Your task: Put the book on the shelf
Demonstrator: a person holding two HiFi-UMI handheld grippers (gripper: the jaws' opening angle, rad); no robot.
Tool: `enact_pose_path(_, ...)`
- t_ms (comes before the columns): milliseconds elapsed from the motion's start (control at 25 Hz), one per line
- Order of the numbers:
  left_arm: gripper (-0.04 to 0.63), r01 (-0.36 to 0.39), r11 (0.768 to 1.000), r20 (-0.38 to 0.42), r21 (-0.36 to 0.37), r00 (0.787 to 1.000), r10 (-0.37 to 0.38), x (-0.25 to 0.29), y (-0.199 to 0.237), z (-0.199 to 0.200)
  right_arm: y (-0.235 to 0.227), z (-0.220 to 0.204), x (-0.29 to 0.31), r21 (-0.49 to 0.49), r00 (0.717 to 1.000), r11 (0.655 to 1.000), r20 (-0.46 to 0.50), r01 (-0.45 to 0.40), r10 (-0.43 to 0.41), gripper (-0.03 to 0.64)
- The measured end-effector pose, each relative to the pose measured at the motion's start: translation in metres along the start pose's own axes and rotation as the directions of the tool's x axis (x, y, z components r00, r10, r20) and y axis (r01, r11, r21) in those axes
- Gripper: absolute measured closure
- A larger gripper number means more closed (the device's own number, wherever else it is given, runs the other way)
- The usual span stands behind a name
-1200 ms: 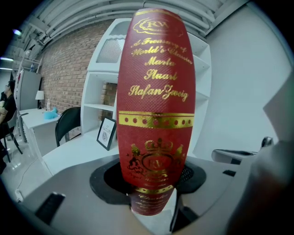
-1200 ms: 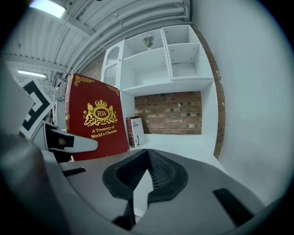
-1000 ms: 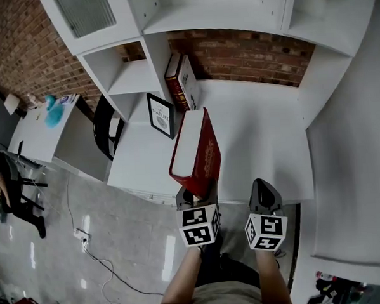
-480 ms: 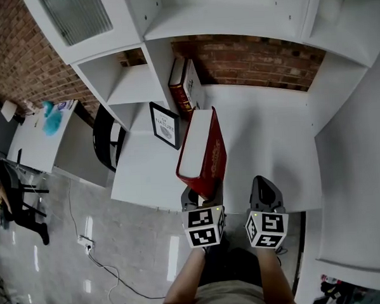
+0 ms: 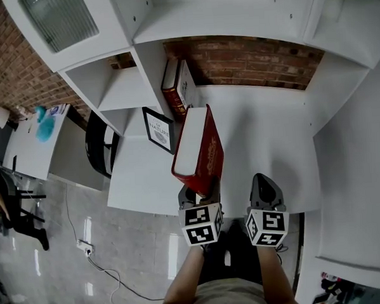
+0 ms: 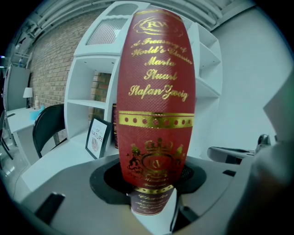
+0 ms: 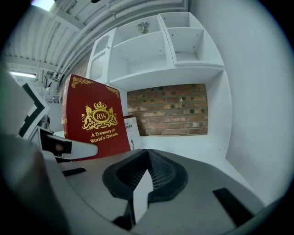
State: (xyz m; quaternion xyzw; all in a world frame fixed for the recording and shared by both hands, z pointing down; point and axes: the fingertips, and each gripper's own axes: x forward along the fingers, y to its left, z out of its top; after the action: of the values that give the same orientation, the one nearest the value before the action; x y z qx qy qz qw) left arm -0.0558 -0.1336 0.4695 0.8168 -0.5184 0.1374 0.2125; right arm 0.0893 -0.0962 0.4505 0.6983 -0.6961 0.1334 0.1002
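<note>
A thick red book with gold lettering stands upright over the white desk's front part, its spine facing the left gripper view. My left gripper is shut on its lower end, one jaw on each cover. The front cover shows in the right gripper view. My right gripper hangs just right of it over the desk's front edge, shut and holding nothing. The white shelf unit rises behind, and two books lean against its upright.
A framed print stands on the desk left of the book. A black chair sits beside the desk's left end. Brick wall backs the desk, and a white side panel closes its right side.
The head view has drifted slightly. The left gripper keeps the red book upright in nearly the same spot, and the right gripper stays beside it.
</note>
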Motion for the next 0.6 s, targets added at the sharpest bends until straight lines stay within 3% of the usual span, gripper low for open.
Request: enact_pose_path(600, 0.353, -0.041, 0.999, -0.015, -0.01, 0.999, 0.041, 0.053, -0.007, 0.019, -0.033, 0.017, 0.05, -0.004, 0.999, 0.999, -0.008, -0.032, 0.032, 0.601)
